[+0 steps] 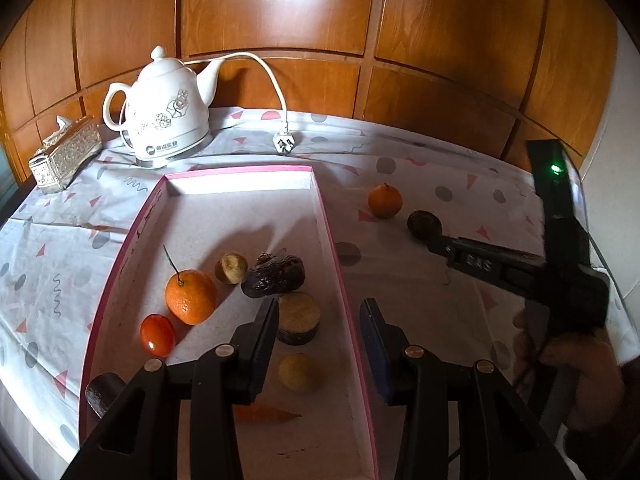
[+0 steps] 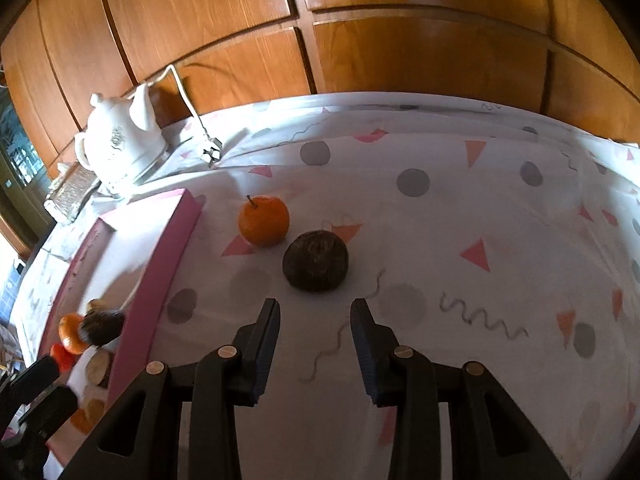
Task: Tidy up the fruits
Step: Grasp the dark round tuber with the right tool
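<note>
On the cloth (image 2: 500, 208), just beside the pink box (image 2: 160, 272), an orange (image 2: 264, 221) and a dark fruit (image 2: 315, 261) lie ahead of the right gripper (image 2: 315, 308), open and empty. The left gripper (image 1: 319, 308) hangs open and empty over the box's fruits (image 1: 191, 297).

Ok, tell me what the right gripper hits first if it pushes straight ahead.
Most likely the dark round fruit, which lies just beyond the open jaws of the right gripper; the orange sits further back and left. Depth is uncertain.
</note>
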Motion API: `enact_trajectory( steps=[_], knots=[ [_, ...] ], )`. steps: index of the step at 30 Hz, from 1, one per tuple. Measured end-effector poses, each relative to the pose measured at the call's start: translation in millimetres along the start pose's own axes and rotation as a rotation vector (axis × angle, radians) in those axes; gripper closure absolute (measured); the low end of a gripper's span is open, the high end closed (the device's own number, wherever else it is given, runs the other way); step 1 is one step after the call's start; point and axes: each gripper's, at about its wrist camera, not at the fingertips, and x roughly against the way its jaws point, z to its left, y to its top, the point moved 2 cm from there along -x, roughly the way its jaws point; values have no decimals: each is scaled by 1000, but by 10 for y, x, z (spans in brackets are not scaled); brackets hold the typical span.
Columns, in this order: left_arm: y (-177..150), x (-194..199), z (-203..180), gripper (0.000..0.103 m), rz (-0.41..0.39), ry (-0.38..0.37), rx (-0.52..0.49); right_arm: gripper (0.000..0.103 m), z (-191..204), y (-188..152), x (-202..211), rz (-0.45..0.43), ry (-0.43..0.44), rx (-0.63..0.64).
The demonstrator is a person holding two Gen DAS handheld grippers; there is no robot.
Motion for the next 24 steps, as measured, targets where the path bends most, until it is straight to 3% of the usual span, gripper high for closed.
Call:
enact_trajectory(
  steps=[13,24],
  knots=[
    [146,-156,-40,55,23,-9,6,60,97,211,-323,13,-57,42],
    [214,-196,-163,53,31,-23,-42,61,-105,123,-185,15,-66,-9]
  ],
)
